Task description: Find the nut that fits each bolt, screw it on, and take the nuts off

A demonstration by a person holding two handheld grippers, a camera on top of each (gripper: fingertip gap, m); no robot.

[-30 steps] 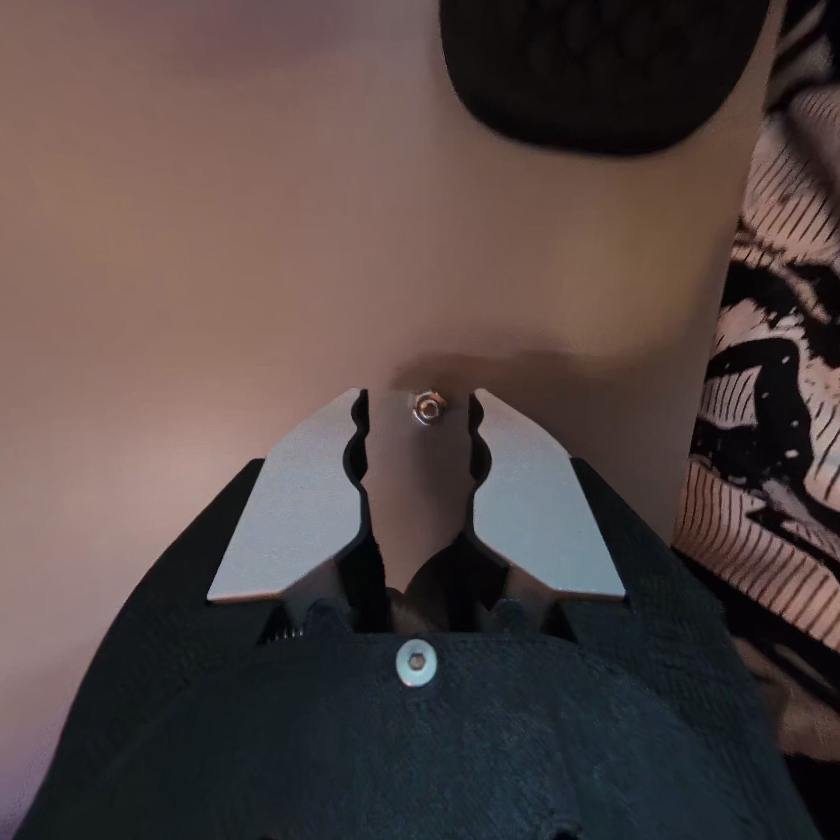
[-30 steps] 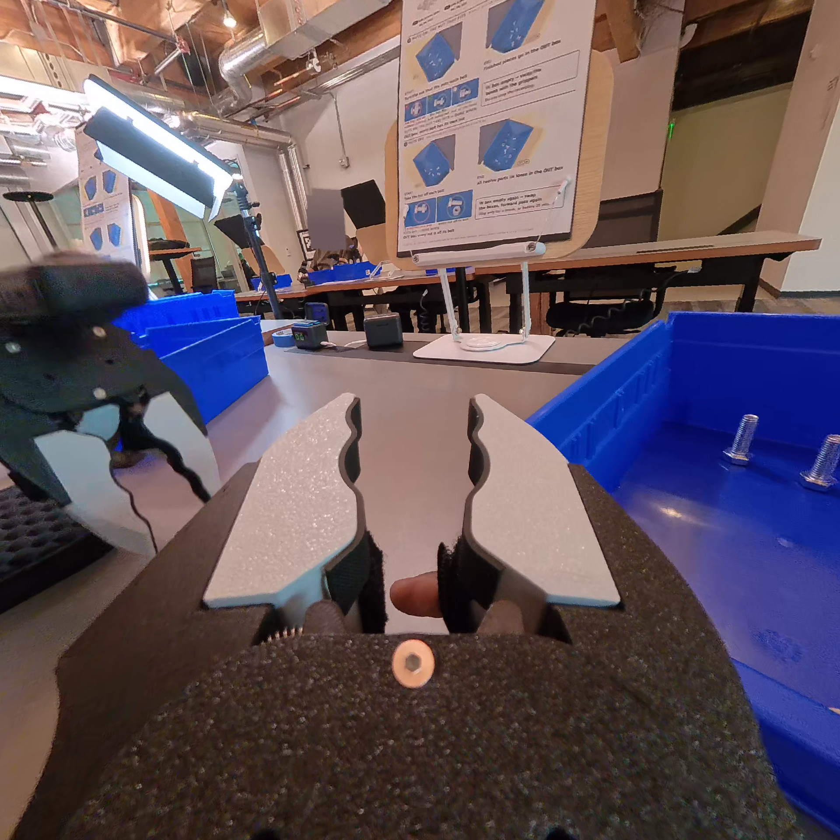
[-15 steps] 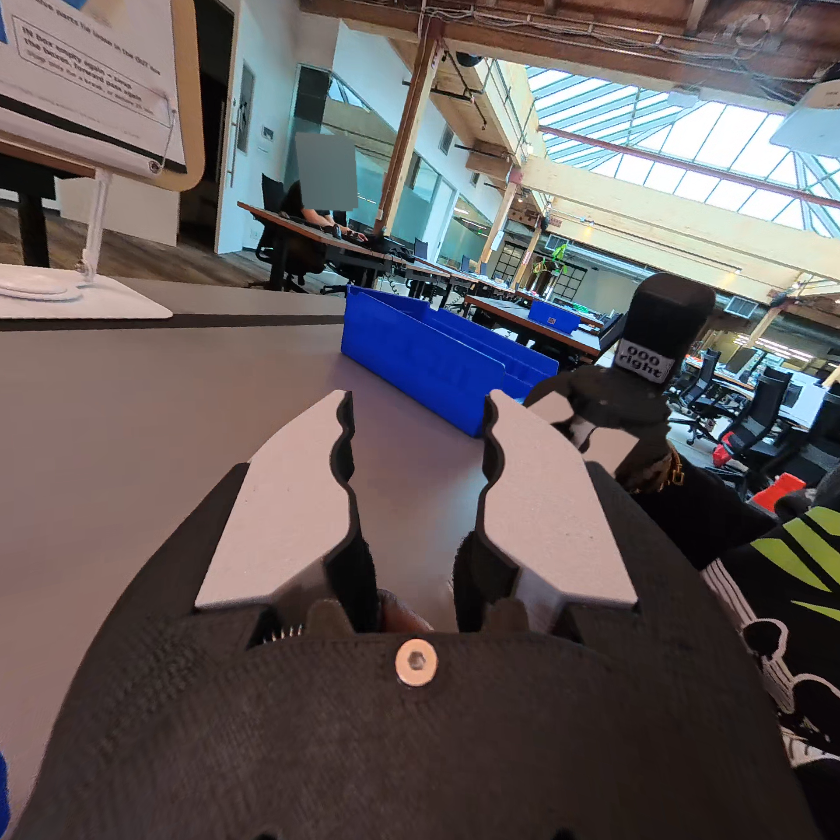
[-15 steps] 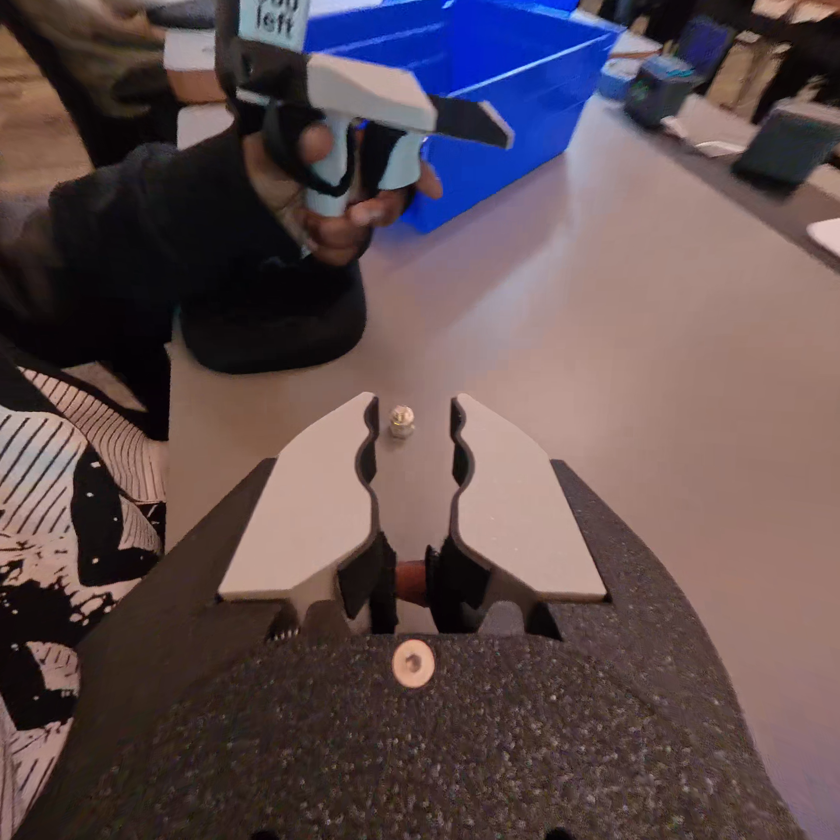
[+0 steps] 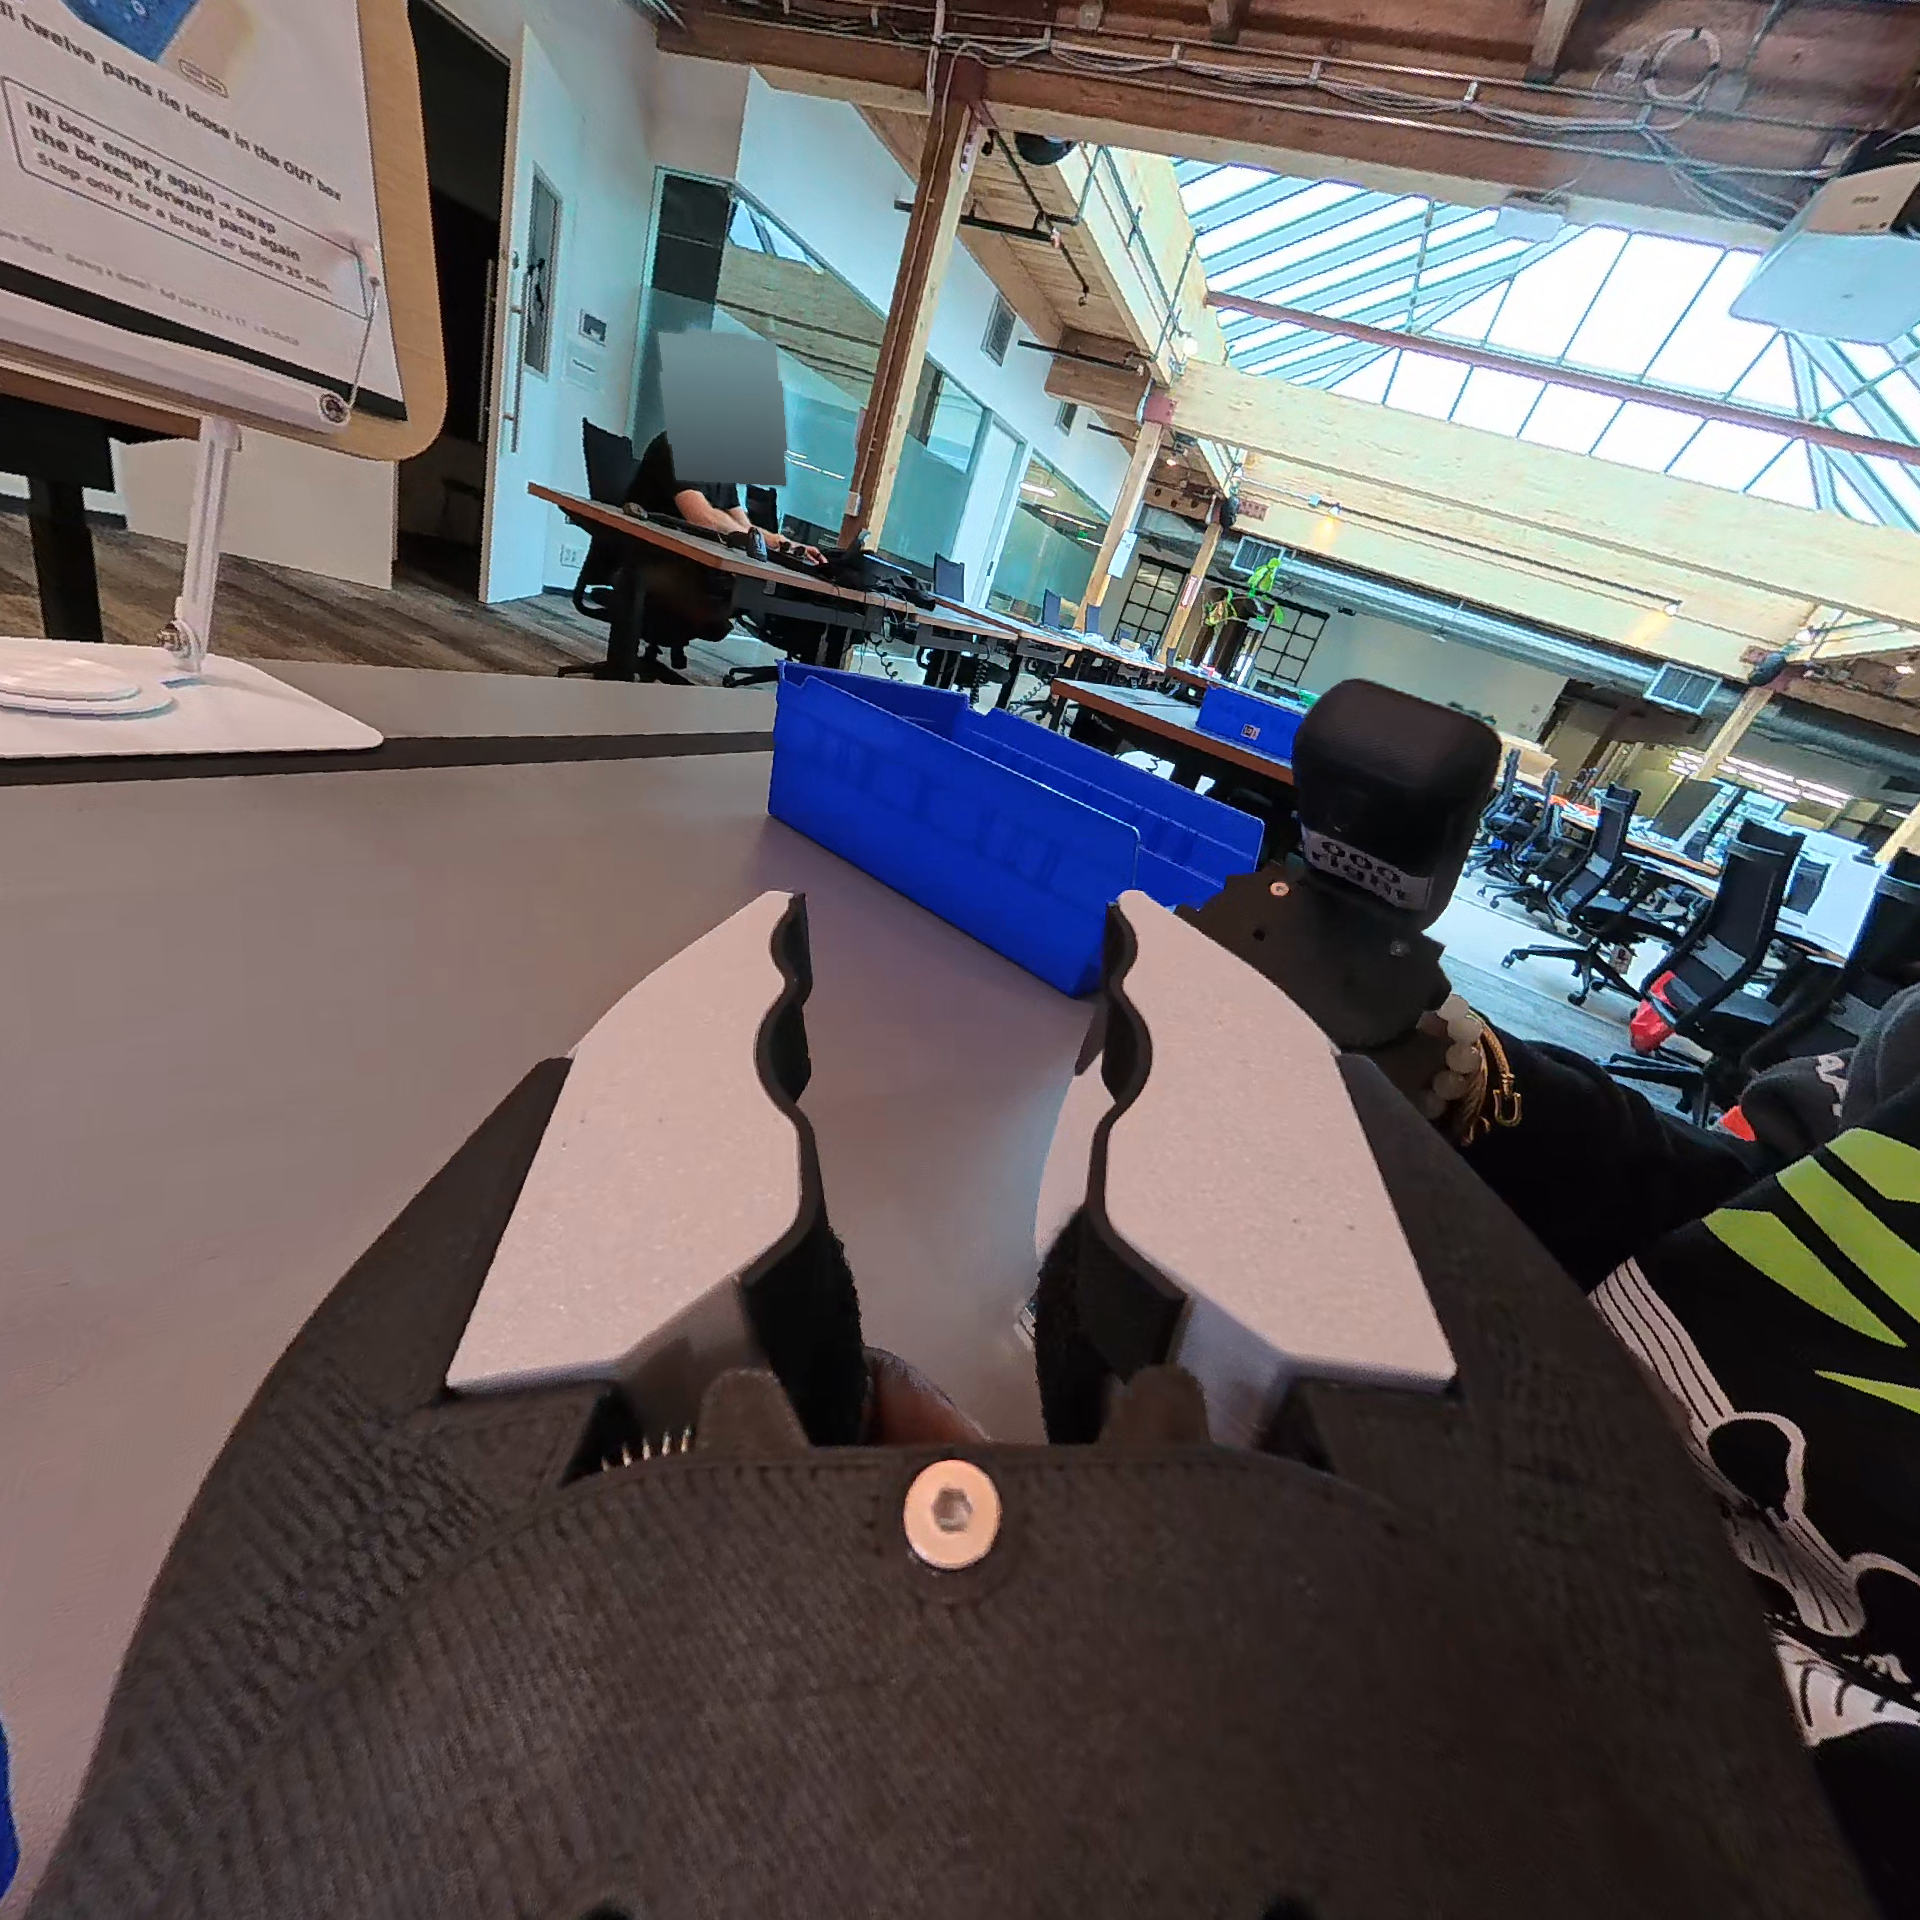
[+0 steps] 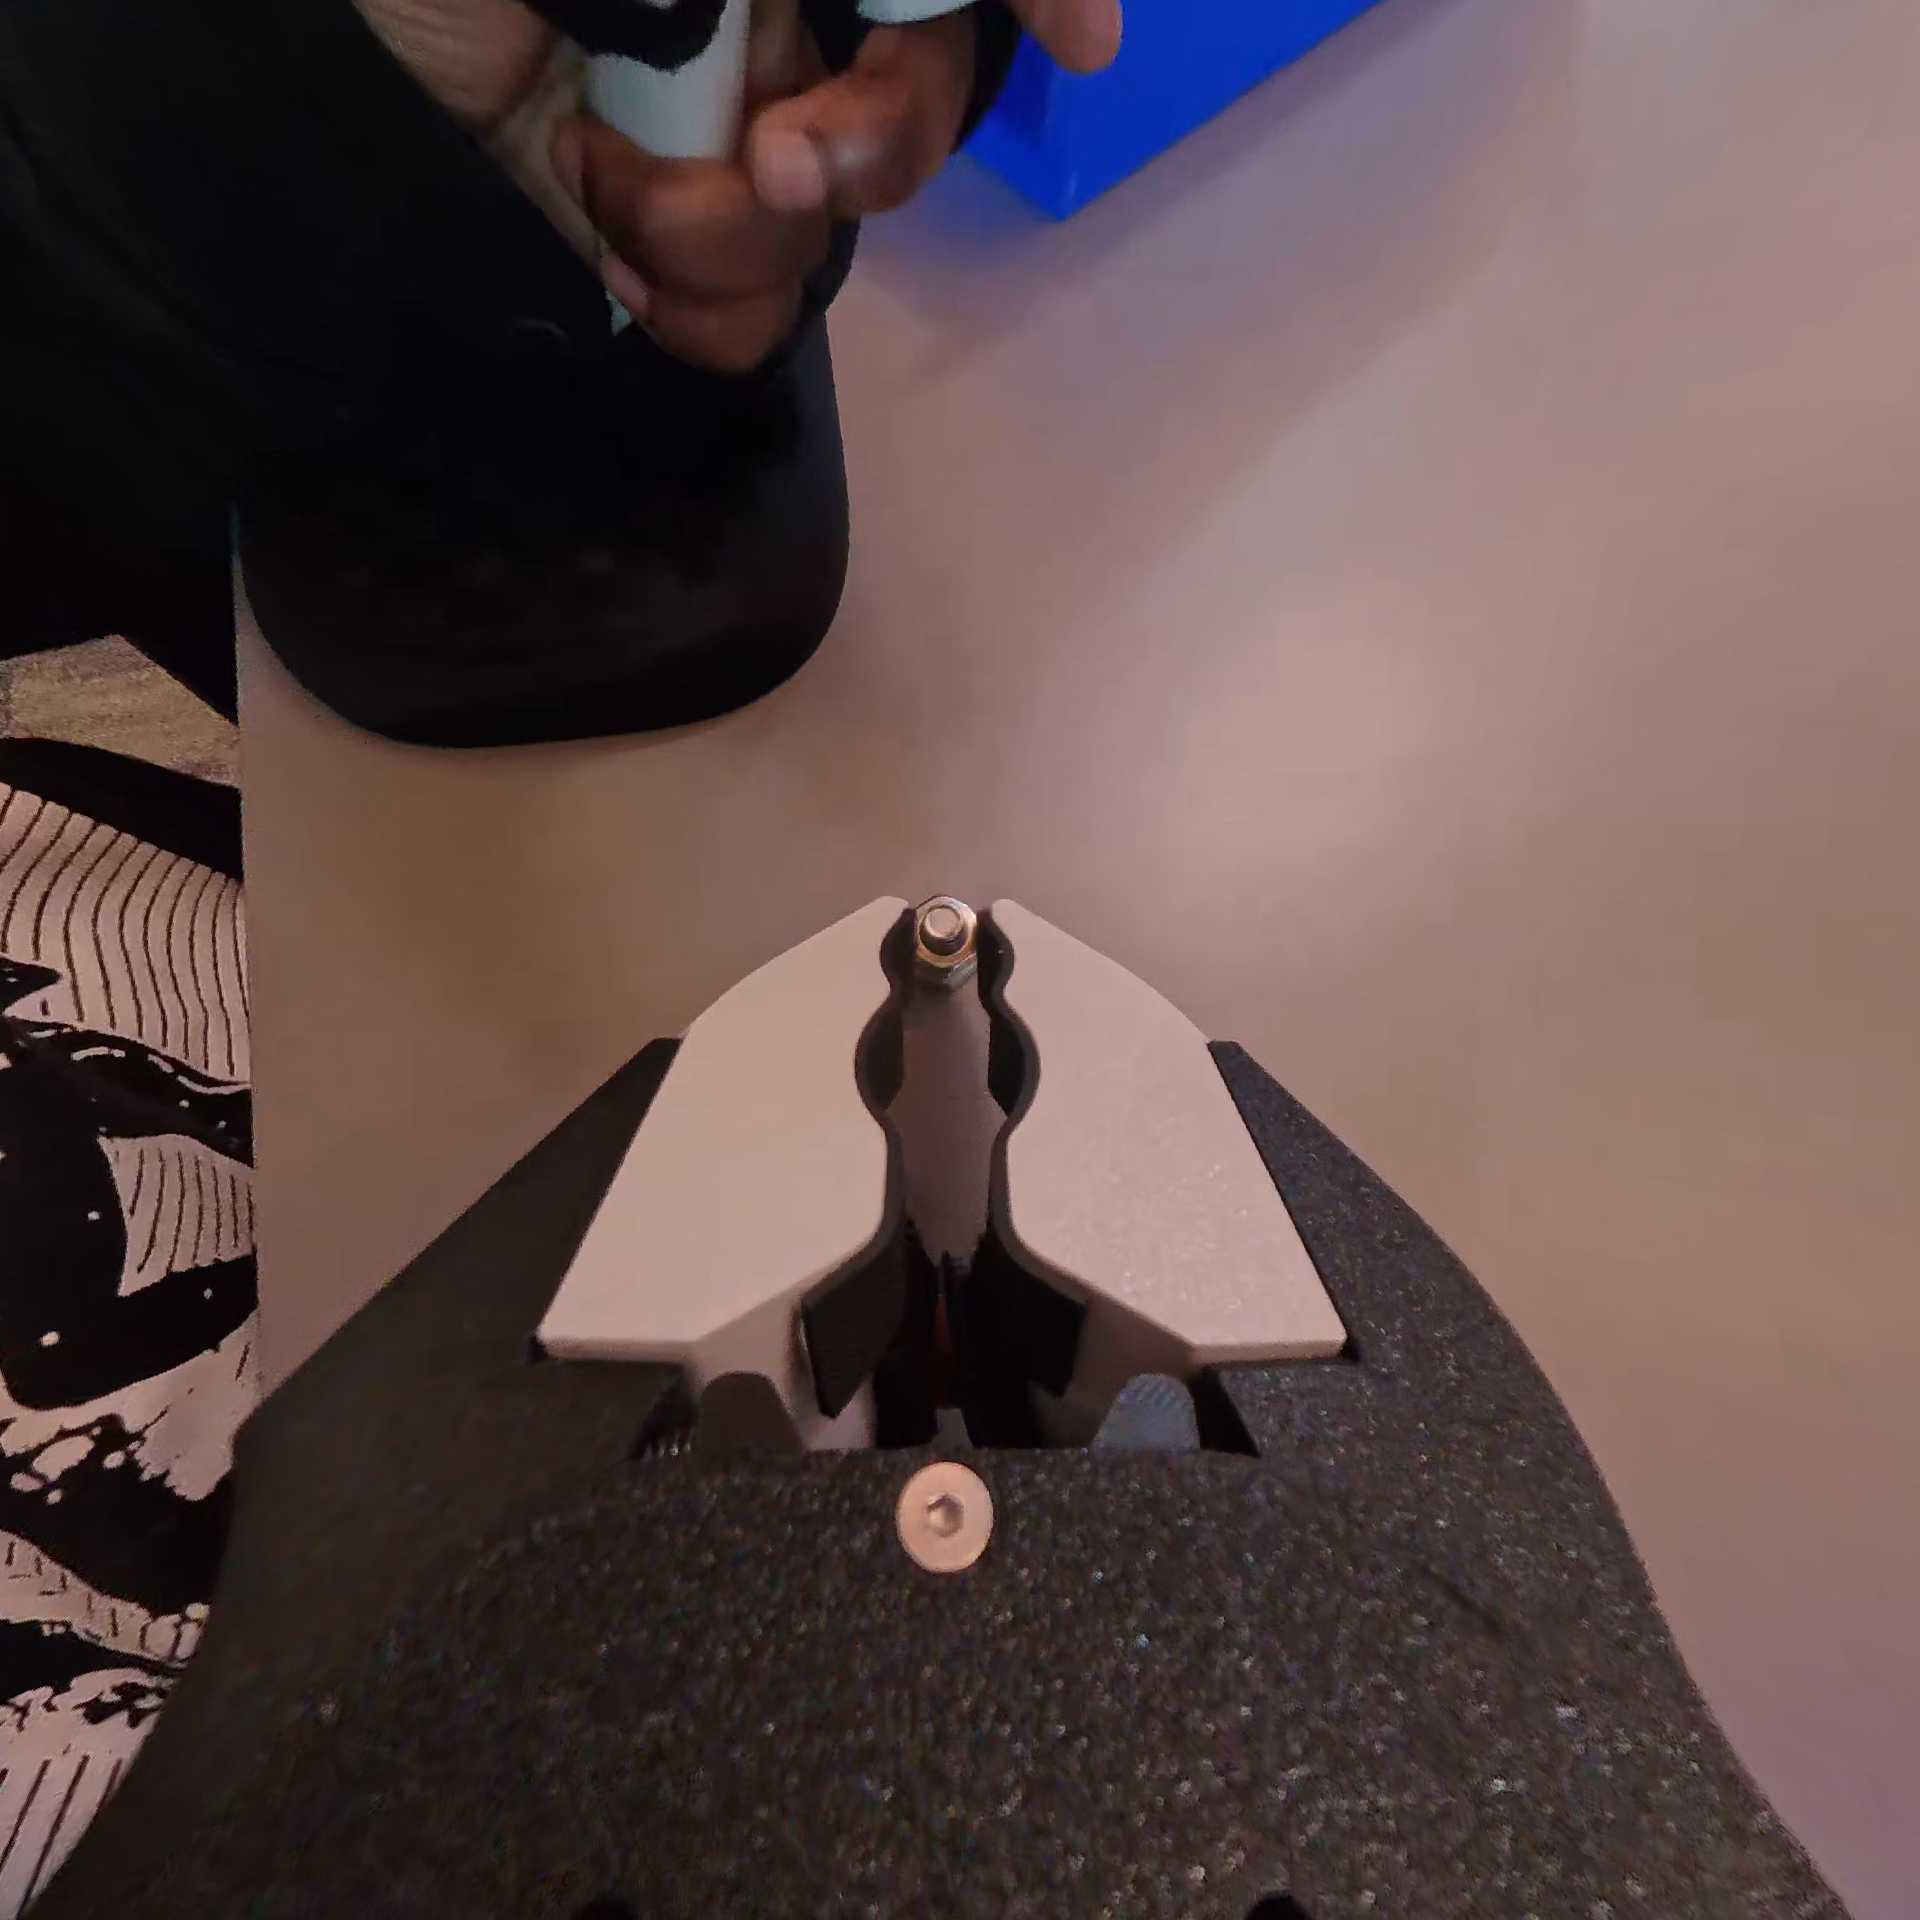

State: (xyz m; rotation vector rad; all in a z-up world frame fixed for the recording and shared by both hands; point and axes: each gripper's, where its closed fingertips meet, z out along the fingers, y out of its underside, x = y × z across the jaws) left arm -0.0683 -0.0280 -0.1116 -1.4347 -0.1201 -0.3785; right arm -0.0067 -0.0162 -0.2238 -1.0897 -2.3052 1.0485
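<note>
A small silver bolt with a nut on it (image 6: 940, 940) stands on the grey table (image 6: 1455, 623). My right gripper (image 6: 940, 927) points down at it, and its fingertips are closed on the nut from both sides. In the left wrist view the right gripper's black body (image 5: 1371, 831) shows at the right; its fingers are hidden there. My left gripper (image 5: 951, 925) is open and empty, held above the table and pointing towards a blue bin (image 5: 935, 862). The hand holding the left gripper (image 6: 727, 156) shows at the top of the right wrist view.
A black pad (image 6: 540, 582) lies on the table near the front edge, left of the bolt. A corner of another blue bin (image 6: 1122, 125) shows beyond it. A white stand base (image 5: 156, 707) with an instruction sheet stands at the far left. The left gripper's tips are roughly 12 cm from the right gripper's.
My right gripper tipped down over the bolt and its fingers came together on the nut. My left gripper lifted away from the bolt and now points across the table, still open.
</note>
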